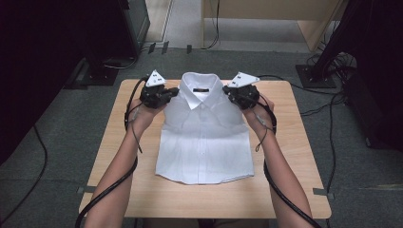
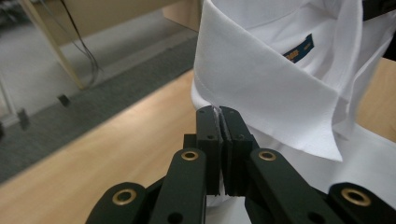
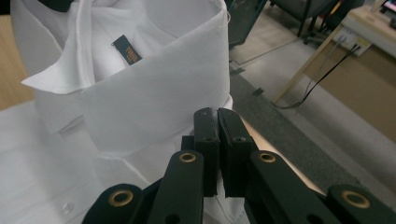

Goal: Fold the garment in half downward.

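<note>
High view: both tongs (image 1: 177,91) (image 1: 226,92) apparently clamped on shirt (image 1: 204,142) shoulders.

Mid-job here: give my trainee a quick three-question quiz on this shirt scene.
1. True or false: the left hand-held gripper is shut on the white shirt.
2. Where does the right hand-held gripper pinch the shirt: A) hem, B) shoulder beside the collar, C) cuff?
3. What surface does the shirt's lower part rest on?

Key: 1 true; 2 B; 3 the wooden table.
</note>
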